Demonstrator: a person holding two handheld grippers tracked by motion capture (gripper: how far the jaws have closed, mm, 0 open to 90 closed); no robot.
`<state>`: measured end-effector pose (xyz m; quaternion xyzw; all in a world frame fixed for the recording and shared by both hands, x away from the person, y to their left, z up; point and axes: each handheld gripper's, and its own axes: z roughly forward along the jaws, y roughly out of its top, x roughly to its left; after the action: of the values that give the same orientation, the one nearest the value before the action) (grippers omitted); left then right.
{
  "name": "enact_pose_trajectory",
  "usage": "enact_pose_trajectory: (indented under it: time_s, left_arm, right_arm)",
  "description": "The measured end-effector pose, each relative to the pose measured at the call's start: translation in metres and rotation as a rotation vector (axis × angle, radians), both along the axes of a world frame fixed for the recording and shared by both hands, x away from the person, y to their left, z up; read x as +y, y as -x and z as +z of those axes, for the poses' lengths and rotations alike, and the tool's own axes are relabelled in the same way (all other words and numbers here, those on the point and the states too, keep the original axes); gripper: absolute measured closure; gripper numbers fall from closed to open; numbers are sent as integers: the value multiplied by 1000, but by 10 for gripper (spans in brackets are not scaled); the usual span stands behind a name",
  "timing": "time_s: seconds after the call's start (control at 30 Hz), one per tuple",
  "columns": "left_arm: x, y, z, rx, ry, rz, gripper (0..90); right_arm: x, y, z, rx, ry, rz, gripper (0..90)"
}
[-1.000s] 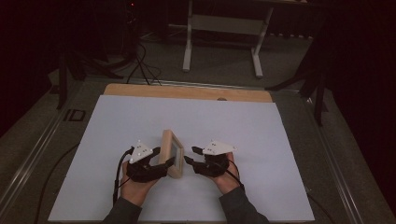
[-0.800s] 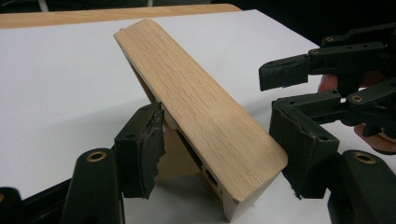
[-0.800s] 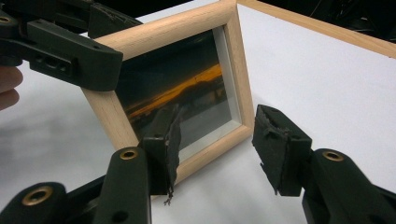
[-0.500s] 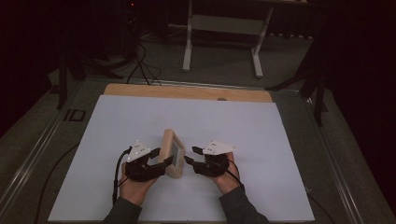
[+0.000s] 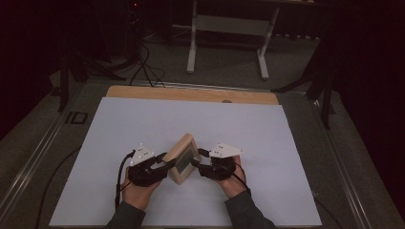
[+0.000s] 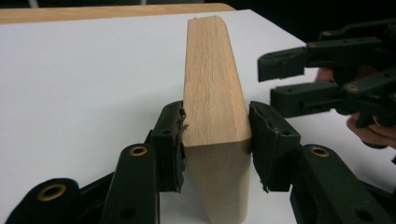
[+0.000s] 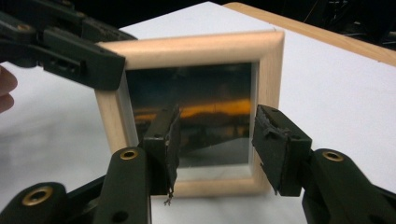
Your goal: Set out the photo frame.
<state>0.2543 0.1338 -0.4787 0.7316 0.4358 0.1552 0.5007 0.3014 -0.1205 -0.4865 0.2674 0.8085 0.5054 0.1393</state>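
1. Two grippers flank one wooden picture frame [image 5: 183,159] standing on edge on the white table [image 5: 286,143], near the person's side, between the hands.
2. Left gripper [image 6: 215,135]: its jaws have just been closing, and the gripper's own view shows both pads pressed against the frame's narrow wooden edge, so it now grasps the frame across its thickness.
3. Right gripper [image 7: 215,140]: jaws spread, pointed at the glass front, with nothing between the pads; whether the tips touch the glass I cannot tell.
4. What the coming move turns on: the frame's thin edge faces the left gripper and its broad face faces the right one, so the left hand has the better purchase.
5. From above, the frame looks tilted, running diagonally away from the person. The right gripper view adds the dark glass with an orange reflection, which the left gripper view hides behind plain wood.
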Motion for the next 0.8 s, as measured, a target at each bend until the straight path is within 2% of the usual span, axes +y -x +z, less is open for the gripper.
enact_pose_trajectory:
  time_s: [0.23, 0.43, 0.67, 0.7, 0.8]
  left_arm:
    - [-5, 2, 1, -18, -18, -19, 586]
    - [-8, 3, 2, -30, -26, -33, 590]
    - [-12, 6, 2, -47, -40, -55, 594]
    - [-12, 6, 2, -48, -41, -57, 596]
    - [-14, 7, 2, -53, -46, -66, 598]
  right_arm:
    - [-12, -1, 14, -40, -27, -23, 542]
    - [-23, -4, 20, -49, -48, -49, 576]
    - [-28, -4, 25, -69, -46, -68, 690]
    - [-28, -3, 26, -81, -39, -73, 752]
    - [-27, -2, 27, -91, -26, -77, 828]
